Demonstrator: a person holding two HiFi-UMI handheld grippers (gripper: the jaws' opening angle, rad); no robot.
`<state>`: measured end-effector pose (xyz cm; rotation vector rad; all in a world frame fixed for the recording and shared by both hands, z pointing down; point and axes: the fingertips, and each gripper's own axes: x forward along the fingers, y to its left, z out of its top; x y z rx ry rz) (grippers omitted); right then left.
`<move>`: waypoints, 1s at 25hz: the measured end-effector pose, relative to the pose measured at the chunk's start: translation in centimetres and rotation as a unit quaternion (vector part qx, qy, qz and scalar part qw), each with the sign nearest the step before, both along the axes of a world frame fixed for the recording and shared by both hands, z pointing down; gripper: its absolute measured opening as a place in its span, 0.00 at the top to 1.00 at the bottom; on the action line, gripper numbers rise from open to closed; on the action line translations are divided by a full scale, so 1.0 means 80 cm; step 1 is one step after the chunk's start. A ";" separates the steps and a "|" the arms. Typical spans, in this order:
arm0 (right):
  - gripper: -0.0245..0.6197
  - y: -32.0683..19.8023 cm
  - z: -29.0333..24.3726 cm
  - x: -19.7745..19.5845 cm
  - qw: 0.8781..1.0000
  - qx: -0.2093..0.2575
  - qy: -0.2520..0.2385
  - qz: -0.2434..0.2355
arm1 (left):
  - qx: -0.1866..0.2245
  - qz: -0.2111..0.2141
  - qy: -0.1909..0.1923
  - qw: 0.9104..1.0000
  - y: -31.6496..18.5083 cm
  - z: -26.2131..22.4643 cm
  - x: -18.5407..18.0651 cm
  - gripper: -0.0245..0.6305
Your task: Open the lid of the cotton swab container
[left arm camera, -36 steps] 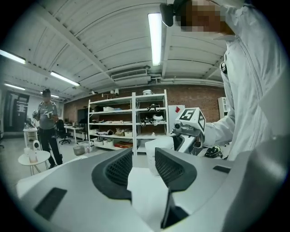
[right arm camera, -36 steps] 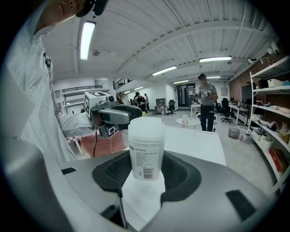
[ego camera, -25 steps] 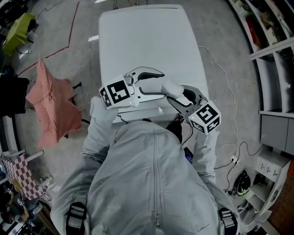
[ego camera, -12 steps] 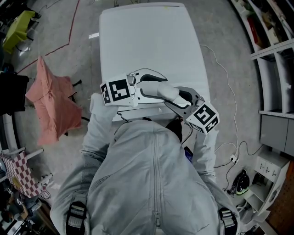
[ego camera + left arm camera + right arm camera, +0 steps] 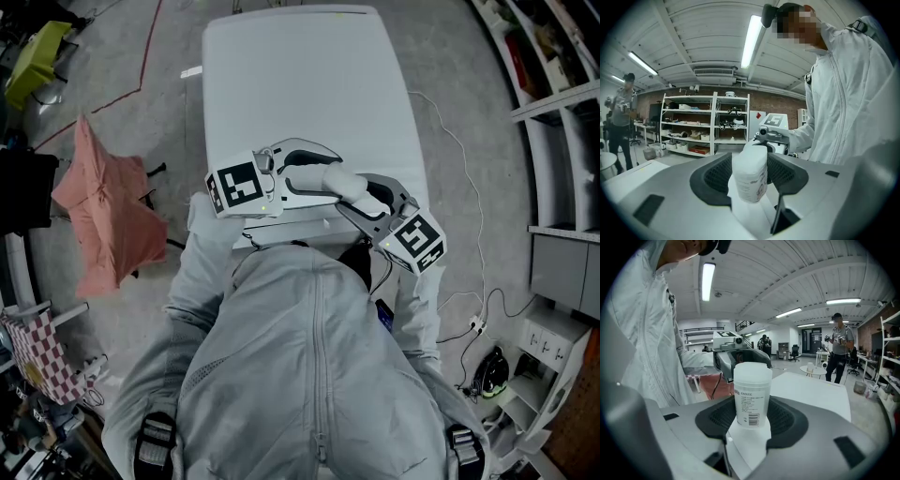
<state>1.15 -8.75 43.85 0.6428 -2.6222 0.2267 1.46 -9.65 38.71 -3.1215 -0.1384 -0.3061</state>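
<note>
Here, cotton swab container (image 5: 751,390) between right tongs (image 5: 751,409).

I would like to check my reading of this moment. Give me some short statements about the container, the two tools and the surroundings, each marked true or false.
1. The cotton swab container is between the jaws of both the left tool and the right tool. True; the left tool's jaws have just been closing, with the container between them.
2. The lid is already off. False: it sits on the container.
3. The container stands on the white table. False: the tools hold it up above the table's near end.
4. A barcode label faces the right tool's camera. True.
5. A pink cloth is left of the table in the head view. True.
</note>
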 end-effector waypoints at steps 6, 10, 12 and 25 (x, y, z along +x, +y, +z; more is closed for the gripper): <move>0.62 0.001 -0.003 -0.005 1.000 0.010 -0.002 0.002 | -0.022 -0.005 0.006 1.000 0.000 -0.002 -0.006 0.59; 0.62 -0.007 -0.006 -0.011 0.999 0.035 0.026 0.004 | -0.087 -0.012 0.039 0.995 -0.008 -0.013 -0.005 0.60; 0.62 -0.008 -0.008 -0.012 0.999 0.034 0.021 0.003 | -0.095 -0.016 0.044 0.994 -0.010 -0.016 -0.005 0.60; 0.62 -0.004 -0.014 -0.014 1.000 0.030 0.002 -0.005 | -0.094 -0.013 0.055 0.994 -0.007 -0.021 -0.007 0.59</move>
